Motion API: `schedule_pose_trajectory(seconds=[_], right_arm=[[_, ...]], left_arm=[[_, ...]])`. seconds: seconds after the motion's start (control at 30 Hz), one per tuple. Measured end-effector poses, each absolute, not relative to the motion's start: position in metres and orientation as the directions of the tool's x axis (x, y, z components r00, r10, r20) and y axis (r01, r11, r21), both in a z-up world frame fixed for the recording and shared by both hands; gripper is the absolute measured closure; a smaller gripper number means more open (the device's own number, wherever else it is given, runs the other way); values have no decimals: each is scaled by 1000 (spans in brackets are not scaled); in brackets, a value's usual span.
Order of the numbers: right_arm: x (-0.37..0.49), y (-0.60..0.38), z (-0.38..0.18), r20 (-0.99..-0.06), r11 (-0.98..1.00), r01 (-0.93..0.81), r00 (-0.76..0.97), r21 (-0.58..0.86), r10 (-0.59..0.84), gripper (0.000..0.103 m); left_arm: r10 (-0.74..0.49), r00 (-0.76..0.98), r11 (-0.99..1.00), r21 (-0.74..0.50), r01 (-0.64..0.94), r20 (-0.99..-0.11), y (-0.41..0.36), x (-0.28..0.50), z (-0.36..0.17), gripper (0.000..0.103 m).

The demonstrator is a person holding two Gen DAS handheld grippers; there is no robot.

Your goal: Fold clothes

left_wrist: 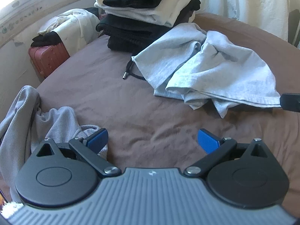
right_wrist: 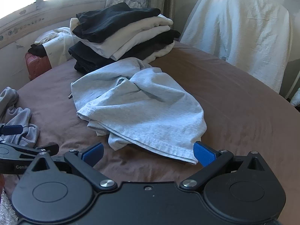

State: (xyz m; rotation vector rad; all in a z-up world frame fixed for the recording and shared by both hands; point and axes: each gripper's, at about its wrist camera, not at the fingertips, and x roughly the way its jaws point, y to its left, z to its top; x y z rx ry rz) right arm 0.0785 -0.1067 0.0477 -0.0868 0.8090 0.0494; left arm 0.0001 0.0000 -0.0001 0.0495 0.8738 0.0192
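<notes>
A: What does your left wrist camera show?

B: Your left gripper (left_wrist: 152, 140) hangs with its 2 blue pads spread wide, released, holding nothing, over a brown bedsheet (left_wrist: 131, 116). A grey waffle-knit garment (left_wrist: 28, 116) lies crumpled at the bed's left edge, touching the left pad. Further ahead and to the right lies a rumpled light grey cotton garment (left_wrist: 215, 75), with a black drawstring with a metal tip (left_wrist: 129, 72) showing at its left edge. Behind it stands a stack of folded black and cream clothes (left_wrist: 146, 13). A red ribbed suitcase (left_wrist: 47, 58) sits beside the bed at left.

A: And your right wrist camera?

B: Your right gripper (right_wrist: 148, 152) is also spread open, grasping nothing. The light grey cotton garment (right_wrist: 138, 105) lies just ahead on the sheet, its hemmed near corner reaching between the pads and touching the right one. Your left gripper (right_wrist: 11, 142) shows at the left edge, by the waffle-knit garment (right_wrist: 20, 127). A chair draped in white cloth (right_wrist: 240, 30) stands beyond the bed.
</notes>
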Motion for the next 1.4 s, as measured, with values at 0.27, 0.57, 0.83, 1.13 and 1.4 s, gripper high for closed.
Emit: schedule_pose_trajectory(seconds=[0.27, 0.57, 0.83, 1.13, 1.4], right_arm=[[78, -101, 47, -723, 993, -97, 690, -64, 21, 0], [78, -101, 46, -723, 993, -99, 690, -62, 24, 0], [79, -103, 45, -726, 994, -96, 687, -57, 25, 0], [79, -102, 44, -726, 993, -98, 687, -59, 25, 0], [79, -101, 43, -727, 993, -94, 687, -65, 17, 0]], left_arm=[[27, 630, 999, 38, 4, -776, 1, 2, -2, 0], [14, 618, 1000, 25, 8, -786, 2, 3, -4, 0], [9, 610, 1000, 21, 13, -792, 1, 3, -5, 0], [3, 612, 1000, 16, 15, -791, 1, 2, -6, 0], [-13, 603, 1000, 0, 22, -798, 0, 3, -7, 0]])
